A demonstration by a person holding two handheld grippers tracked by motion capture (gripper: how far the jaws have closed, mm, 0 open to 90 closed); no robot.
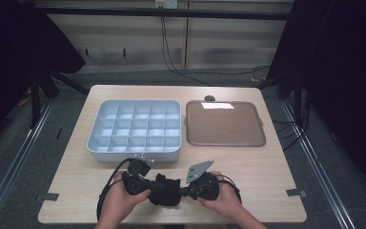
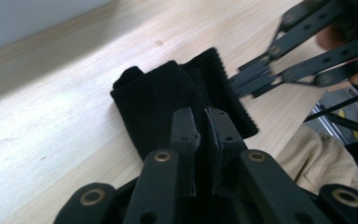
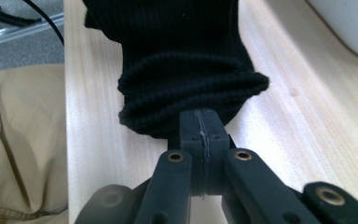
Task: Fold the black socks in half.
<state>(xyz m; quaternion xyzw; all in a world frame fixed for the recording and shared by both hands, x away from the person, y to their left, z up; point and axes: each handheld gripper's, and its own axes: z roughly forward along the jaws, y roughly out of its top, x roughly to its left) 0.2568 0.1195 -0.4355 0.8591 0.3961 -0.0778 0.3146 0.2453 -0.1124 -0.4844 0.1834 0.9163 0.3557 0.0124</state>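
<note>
One black sock [image 1: 166, 191], two grippers, near the table's front edge.

The left gripper [image 2: 204, 122] pinches the sock's one end with a thin gap between its jaws; the right gripper [image 3: 202, 125] has its jaws pressed together at the bunched ribbed cuff. Behind them on the pale wooden table [image 1: 262, 167] sit one grey divided box [image 1: 136, 151] and one brown tray [image 1: 225, 142], side by side. Bare wood lies either side of the hands; dark floor surrounds the table.

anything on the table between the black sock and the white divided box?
No. In the high view, bare wood separates the black sock from the white divided box. Both tongs, left and right, grip the sock.
</note>
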